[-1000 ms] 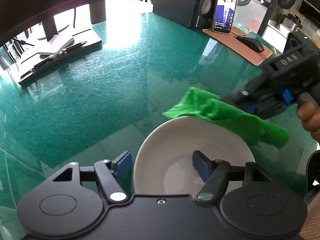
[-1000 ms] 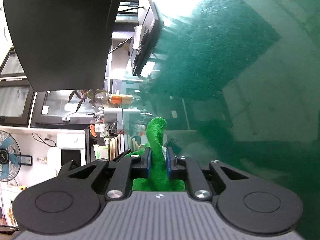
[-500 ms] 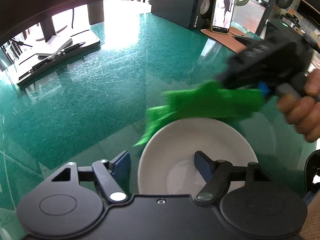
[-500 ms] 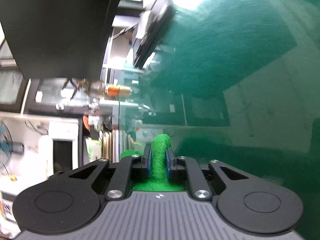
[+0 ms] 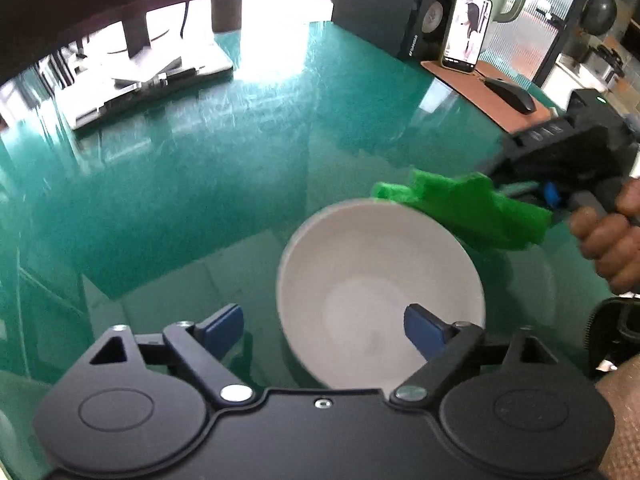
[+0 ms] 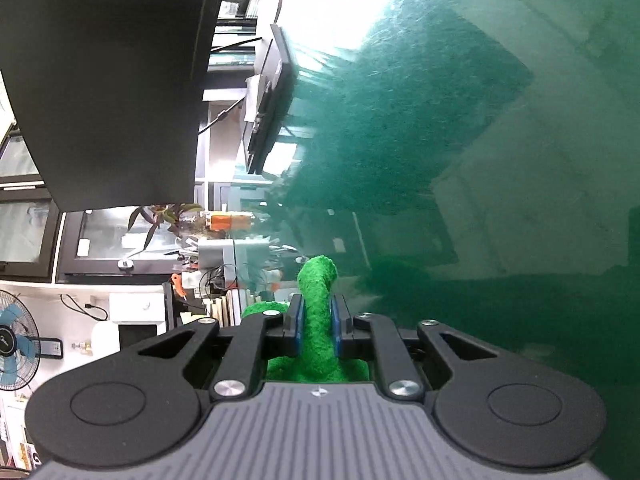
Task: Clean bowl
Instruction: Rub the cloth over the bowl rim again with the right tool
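Note:
A white bowl (image 5: 380, 280) stands on the green glass table (image 5: 200, 184). My left gripper (image 5: 323, 328) straddles its near-left wall, one blue pad (image 5: 222, 326) outside and the other pad (image 5: 424, 330) inside. Its jaws are opening, and neither pad presses on the wall. In the left wrist view my right gripper (image 5: 516, 190) comes in from the right, held by a hand (image 5: 608, 240). It is shut on a green cloth (image 5: 472, 208) that hangs over the bowl's far-right rim. In the right wrist view the green cloth (image 6: 318, 320) is pinched between the fingers of my right gripper (image 6: 316, 316).
At the table's far right stand a phone (image 5: 466, 32) and a black speaker (image 5: 384, 4), with a mouse (image 5: 510, 90) on a brown mat (image 5: 460, 80). A monitor base with a pen (image 5: 152, 76) sits at the far left. A dark monitor (image 6: 100, 80) fills the right wrist view's upper left.
My left gripper's jaws have spread wider around the bowl's wall. The right gripper swept the cloth along the bowl's far rim and now holds it at the far-right rim.

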Demonstrator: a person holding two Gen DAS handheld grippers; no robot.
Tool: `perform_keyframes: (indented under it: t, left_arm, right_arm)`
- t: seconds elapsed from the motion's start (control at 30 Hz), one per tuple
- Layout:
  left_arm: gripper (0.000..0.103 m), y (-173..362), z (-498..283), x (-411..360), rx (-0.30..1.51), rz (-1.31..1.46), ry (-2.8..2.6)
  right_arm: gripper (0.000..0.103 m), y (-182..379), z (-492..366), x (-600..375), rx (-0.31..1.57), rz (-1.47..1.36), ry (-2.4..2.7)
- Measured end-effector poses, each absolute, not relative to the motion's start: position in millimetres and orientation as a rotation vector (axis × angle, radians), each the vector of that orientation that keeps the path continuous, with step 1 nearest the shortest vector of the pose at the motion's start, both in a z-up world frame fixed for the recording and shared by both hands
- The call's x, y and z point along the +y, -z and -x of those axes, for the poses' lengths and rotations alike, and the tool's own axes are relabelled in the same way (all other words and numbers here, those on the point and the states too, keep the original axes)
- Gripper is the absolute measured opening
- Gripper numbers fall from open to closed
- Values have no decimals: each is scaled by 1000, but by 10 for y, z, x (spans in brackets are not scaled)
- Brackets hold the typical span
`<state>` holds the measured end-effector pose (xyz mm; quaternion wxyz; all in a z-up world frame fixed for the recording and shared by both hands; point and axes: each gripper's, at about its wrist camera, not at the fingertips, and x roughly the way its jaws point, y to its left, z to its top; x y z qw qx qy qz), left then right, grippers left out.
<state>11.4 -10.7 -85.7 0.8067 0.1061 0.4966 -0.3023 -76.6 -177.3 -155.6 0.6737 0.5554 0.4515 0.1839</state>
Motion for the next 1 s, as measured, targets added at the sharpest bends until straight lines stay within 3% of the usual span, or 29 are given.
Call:
perform_keyframes:
  t: [0.1,0.17,0.23,0.4,0.7,0.77,0.9,1.0]
  left_arm:
    - [79,931,-91,-169,1112,-237,637]
    - [83,964,-117,-179,1142,-202,624]
    - [95,991,-122,-173,1151,-177,578]
    - [103,1026,-76,-173,1165,-165,517]
    - [103,1040,-105,-181,1202,-199,404]
    - [99,1033,-110,-192,1197,-204,416]
    - [83,988,-107,-232,1172,-204,455]
    - [82,987,-113,-238,1161,-202,470]
  right_arm:
    - [14,1564,589,-1688,1035,-1220,-437]
    - [14,1568,426,-1603,1050,-1196,-466]
    - [15,1562,250,-1483,1068,-1162,-507]
    - [15,1544,69,-1306,1098,-1116,-561]
    - [15,1551,80,-1219,1123,-1108,-586]
    - [15,1550,82,-1221,1123,-1106,-586]
    - [15,1554,136,-1264,1120,-1123,-578]
    - [15,1566,273,-1380,1108,-1158,-556]
